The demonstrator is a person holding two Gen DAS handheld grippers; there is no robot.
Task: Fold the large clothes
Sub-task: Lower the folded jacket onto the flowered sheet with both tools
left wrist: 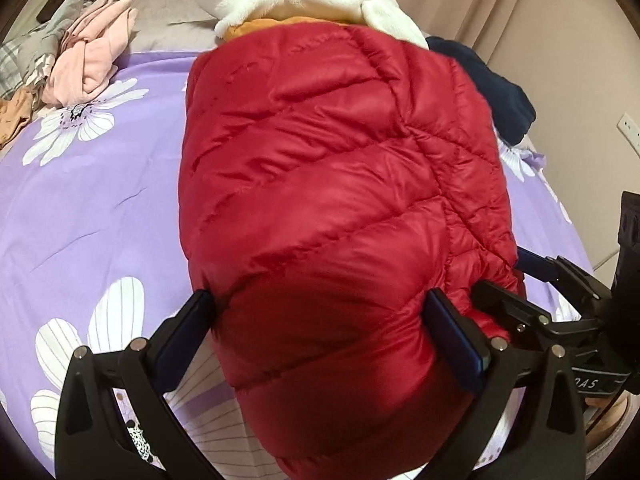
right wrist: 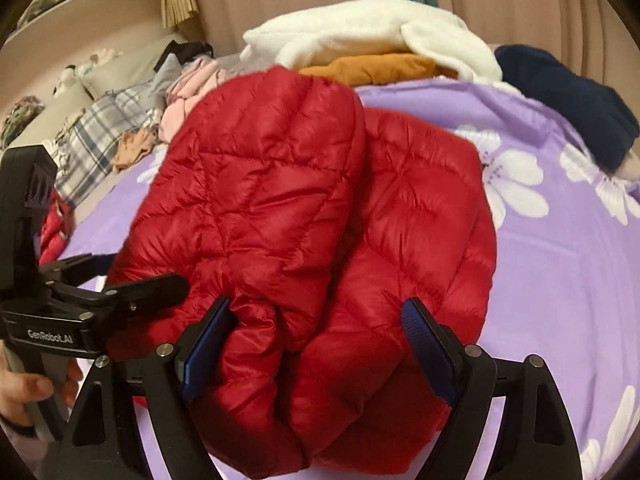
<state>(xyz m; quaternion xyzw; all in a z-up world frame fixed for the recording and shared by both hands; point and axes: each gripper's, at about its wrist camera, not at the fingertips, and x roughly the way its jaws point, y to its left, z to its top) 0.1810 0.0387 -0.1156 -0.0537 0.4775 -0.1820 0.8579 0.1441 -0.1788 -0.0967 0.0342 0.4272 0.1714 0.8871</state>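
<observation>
Up close in the left wrist view, the left gripper has its jaws wide around the thick fold of the red puffy jacket, which lies on the purple bed. From the right wrist view, the right gripper jaws squeeze the jacket's bunched near end, white blanket behind the jacket.

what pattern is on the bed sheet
Purple bed sheet with white flowers, clearest in the left wrist view.
</observation>
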